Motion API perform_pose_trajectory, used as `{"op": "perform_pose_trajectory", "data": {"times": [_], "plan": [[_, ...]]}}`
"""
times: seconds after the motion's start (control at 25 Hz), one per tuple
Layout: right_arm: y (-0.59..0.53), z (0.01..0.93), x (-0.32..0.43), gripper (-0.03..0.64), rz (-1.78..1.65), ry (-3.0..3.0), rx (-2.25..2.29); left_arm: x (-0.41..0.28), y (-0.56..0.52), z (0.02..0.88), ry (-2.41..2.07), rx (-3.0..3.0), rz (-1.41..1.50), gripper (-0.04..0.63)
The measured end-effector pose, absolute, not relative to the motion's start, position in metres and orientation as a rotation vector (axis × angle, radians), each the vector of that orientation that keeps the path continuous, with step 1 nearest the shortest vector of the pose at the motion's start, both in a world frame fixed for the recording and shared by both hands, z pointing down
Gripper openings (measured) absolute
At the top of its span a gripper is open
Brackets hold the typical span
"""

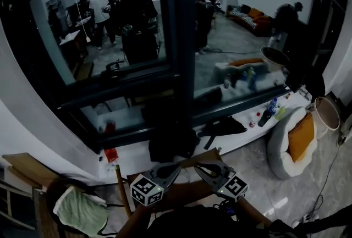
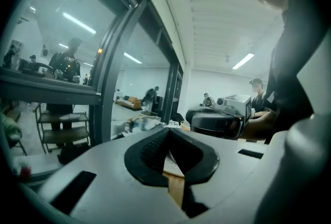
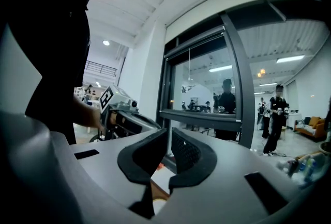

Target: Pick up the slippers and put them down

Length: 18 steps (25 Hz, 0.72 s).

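Note:
I cannot make out any slippers in these views. In the head view both grippers are held up close together at the bottom centre, in front of a large window. My left gripper [image 1: 175,166] [image 2: 168,132] has its black pads meeting at the tip, with nothing between them. My right gripper [image 1: 202,167] [image 3: 169,134] stands shut too, its pads nearly touching and empty. Each gripper view shows the other gripper off to the side: the right one [image 2: 222,117] from the left, the left one [image 3: 121,112] from the right.
A dark window frame [image 1: 179,39] runs ahead, with people behind the glass. On the white ledge lie a black bag [image 1: 171,143] and bottles [image 1: 268,112]. A round white cushion with an orange pillow [image 1: 294,140] sits at right, and a green cloth [image 1: 82,212] at lower left.

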State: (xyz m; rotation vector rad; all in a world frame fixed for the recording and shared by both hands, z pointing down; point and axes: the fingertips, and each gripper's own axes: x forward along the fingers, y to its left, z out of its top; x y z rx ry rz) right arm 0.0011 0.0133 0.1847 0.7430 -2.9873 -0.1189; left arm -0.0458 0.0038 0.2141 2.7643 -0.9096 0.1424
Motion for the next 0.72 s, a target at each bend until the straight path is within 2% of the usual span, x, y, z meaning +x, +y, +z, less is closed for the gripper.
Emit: {"op": "perform_pose_trajectory", "data": {"times": [0.72], "plan": [[-0.003, 0.198, -0.024, 0.040, -0.118, -2.935, 0.766, -0.068, -0.008, 0.222, -0.841, 2.762, 0.100, 0.011]]}}
